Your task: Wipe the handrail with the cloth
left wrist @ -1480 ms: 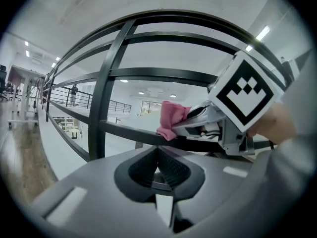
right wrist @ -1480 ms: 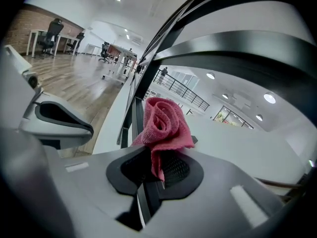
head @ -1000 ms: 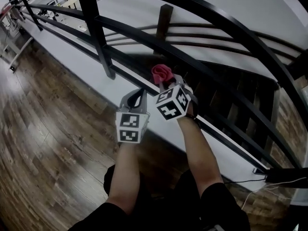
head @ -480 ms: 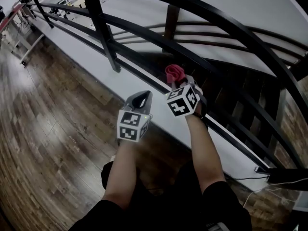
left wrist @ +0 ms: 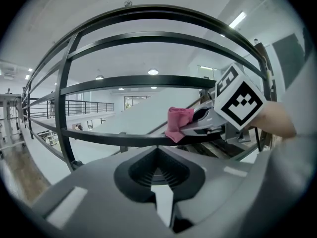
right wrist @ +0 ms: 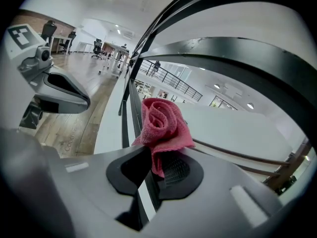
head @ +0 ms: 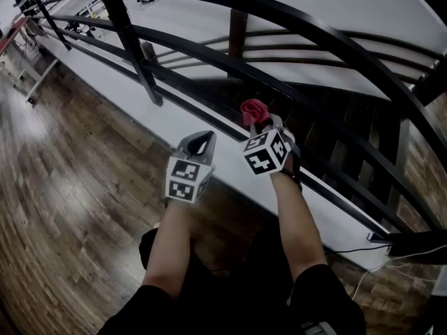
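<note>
Wood-floored mezzanine, black handrail (head: 293,18): R gripper (head: 260,122) clamps pink cloth (head: 253,109) at lower bar (left wrist: 114,138) running left-right; L gripper (head: 198,144) closed, empty, beside.

Cloth (right wrist: 161,125) tail hidden inside right tongs (right wrist: 154,170), handrail (head: 314,25) cut off at both edges, floor (head: 42,166) blurred at left

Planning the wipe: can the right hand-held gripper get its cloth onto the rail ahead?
Likely yes. The right hand-held gripper holds the pink cloth close by the black rail, with nothing between them; the left hand-held gripper sits clear to one side.
</note>
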`<state>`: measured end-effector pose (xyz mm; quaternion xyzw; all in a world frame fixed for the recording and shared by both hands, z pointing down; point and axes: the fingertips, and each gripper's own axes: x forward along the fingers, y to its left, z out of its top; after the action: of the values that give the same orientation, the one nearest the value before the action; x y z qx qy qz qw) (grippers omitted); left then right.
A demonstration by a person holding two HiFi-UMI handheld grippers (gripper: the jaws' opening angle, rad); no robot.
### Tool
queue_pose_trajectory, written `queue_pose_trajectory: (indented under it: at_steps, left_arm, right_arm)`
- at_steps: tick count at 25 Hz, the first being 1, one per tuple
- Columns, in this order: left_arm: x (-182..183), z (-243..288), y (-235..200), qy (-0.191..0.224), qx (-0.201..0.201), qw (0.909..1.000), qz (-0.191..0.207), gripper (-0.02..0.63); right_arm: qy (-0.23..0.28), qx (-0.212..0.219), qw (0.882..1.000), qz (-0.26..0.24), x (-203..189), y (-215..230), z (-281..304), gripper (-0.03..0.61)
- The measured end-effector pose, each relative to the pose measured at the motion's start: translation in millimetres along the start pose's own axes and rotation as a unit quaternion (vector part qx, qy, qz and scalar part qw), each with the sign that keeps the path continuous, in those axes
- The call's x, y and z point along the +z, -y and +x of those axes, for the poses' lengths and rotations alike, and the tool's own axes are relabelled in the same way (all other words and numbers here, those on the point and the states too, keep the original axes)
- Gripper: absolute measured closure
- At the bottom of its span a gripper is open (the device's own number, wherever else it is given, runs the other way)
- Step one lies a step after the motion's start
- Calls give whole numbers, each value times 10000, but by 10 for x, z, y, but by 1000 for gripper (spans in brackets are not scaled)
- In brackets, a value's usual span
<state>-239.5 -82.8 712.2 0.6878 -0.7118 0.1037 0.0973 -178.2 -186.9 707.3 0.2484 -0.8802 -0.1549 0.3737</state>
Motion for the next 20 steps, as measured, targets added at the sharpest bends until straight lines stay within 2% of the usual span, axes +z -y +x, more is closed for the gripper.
queue_pose_trajectory:
  at_steps: [4,11,13,15,17,20]
  left_arm:
    - [-27,124,332,-56,-291,9995,81,614]
    - [-13,240,912,-109,-740,9962,455,614]
    - [-8,247,1023,-66,-779,9961,402,614]
    - [23,265,1125,70,-897,9959,65,614]
    - [48,288,1201,202,-1046,9928,-549,614]
    - [98,313,1259,432,-1208,9804,-1493,614]
  right_arm:
    - [-53,-60,10000,7,-199,85,-150,532]
    - [-82,-119,9999,48,-497,218,-424,531]
    - [-94,-143,9998,75,-582,251,-486,531]
    - [-110,-175,9997,103,-665,287,-545,532]
    - [-133,-202,9996,124,-750,327,-610,531]
    - [-133,-224,9995,192,-887,374,-710,531]
